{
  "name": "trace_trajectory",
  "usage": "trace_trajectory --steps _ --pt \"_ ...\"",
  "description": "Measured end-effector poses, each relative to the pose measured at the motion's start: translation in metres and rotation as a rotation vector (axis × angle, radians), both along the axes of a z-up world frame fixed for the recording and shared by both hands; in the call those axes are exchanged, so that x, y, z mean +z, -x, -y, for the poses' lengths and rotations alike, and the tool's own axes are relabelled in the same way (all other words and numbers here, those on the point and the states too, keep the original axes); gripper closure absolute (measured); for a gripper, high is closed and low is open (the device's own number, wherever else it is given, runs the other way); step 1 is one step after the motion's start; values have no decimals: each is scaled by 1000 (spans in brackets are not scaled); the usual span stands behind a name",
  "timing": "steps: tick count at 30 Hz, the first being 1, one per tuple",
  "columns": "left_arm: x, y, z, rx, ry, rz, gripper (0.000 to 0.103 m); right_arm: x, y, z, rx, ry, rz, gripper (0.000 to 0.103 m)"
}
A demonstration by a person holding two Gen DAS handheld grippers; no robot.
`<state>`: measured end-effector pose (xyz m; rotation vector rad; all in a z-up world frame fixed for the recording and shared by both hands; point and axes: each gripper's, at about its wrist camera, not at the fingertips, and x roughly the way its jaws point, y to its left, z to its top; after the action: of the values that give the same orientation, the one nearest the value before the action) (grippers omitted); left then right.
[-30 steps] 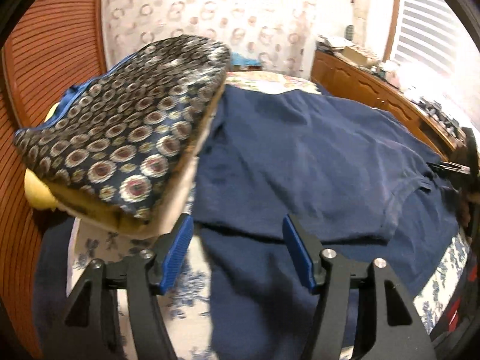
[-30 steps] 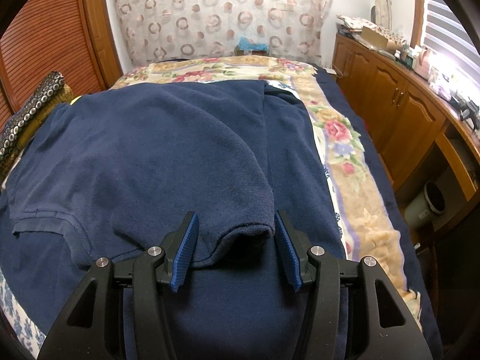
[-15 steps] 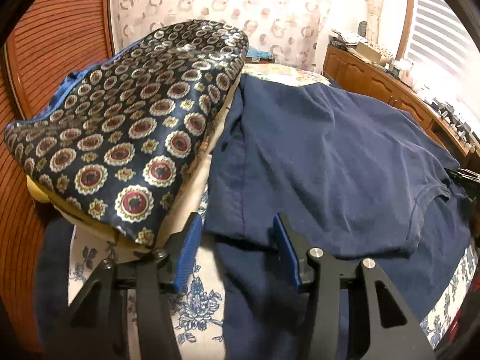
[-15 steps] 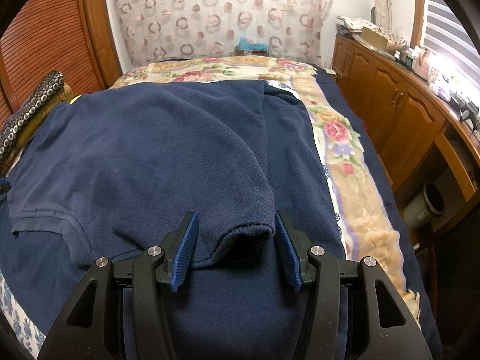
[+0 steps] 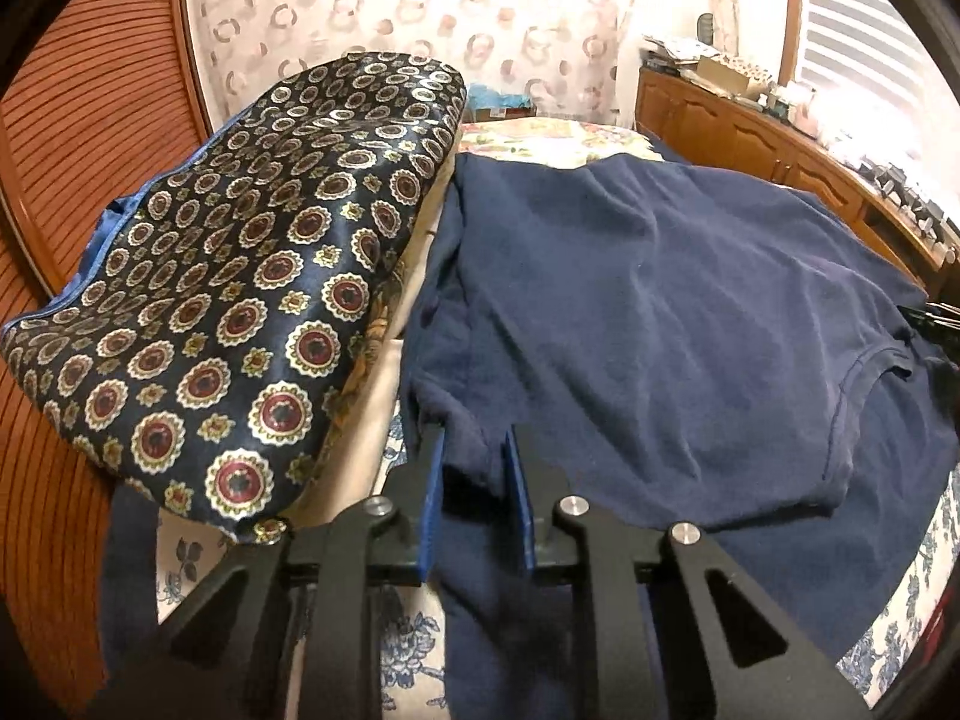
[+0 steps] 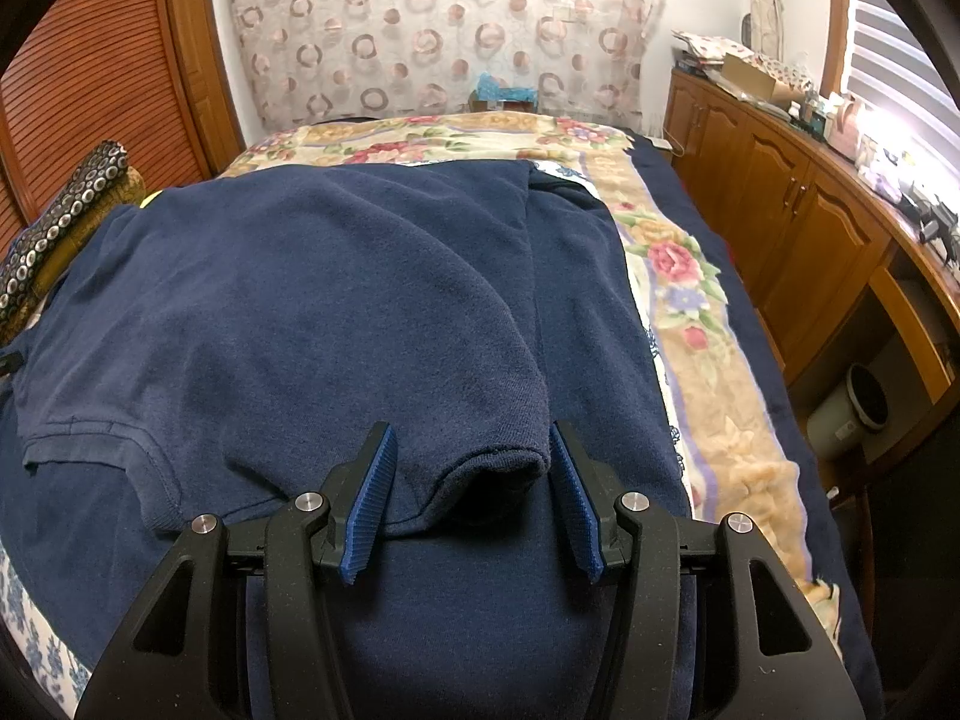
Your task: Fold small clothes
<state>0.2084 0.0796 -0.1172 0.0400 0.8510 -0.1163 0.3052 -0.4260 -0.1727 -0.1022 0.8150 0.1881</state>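
Navy short-sleeved knit shirt (image 6: pixel 312 312) lies spread flat on the bed (image 6: pixel 708 420), on top of a darker navy cloth (image 6: pixel 480 630) that covers the near part of the mattress. A floral blanket in cream, pink and yellow (image 6: pixel 678 276) runs along the bed's right side and far end.

Left claw (image 5: pixel 474 492): its jaws have just been closing, and a bunched fold at the shirt's left edge sits between the blue pads (image 5: pixel 433 504). The pads stand narrow and appear to press on the fabric from both sides. Just left of this claw, a folded dark satin cloth with red-and-gold medallions (image 5: pixel 240 300) rests on a stack of folded items at the bed's left edge, beside the slatted wooden door (image 5: pixel 66 120).

Right claw (image 6: pixel 471 498): jaws stand about half open, one blue ribbed pad (image 6: pixel 369 504) on each side of the shirt's right sleeve cuff (image 6: pixel 492 462). The cuff lies between the pads; small gaps show on both sides, so no grip is made.

Wooden cabinet (image 6: pixel 780 222) with cluttered top lines the right wall. A grey bin (image 6: pixel 852 414) sits in its open lower bay.
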Motion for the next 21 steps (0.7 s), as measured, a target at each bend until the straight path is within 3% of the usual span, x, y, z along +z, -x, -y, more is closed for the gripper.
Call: trace_trajectory --steps 2,4,10,12,14,21 --pt "1 0 1 -11 -2 9 84 0 0 1 0 -2 0 50" --pt "5 2 3 -24 -5 28 96 0 1 0 0 -1 0 50" --pt "22 12 9 -45 23 86 99 0 0 0 -1 3 2 51" --pt "25 12 11 -51 33 95 99 1 -1 1 10 -3 4 58" --pt "29 14 12 -53 43 109 100 3 -1 4 20 -13 11 92" --pt "54 35 12 -60 101 180 100 37 12 14 82 -111 85 98"
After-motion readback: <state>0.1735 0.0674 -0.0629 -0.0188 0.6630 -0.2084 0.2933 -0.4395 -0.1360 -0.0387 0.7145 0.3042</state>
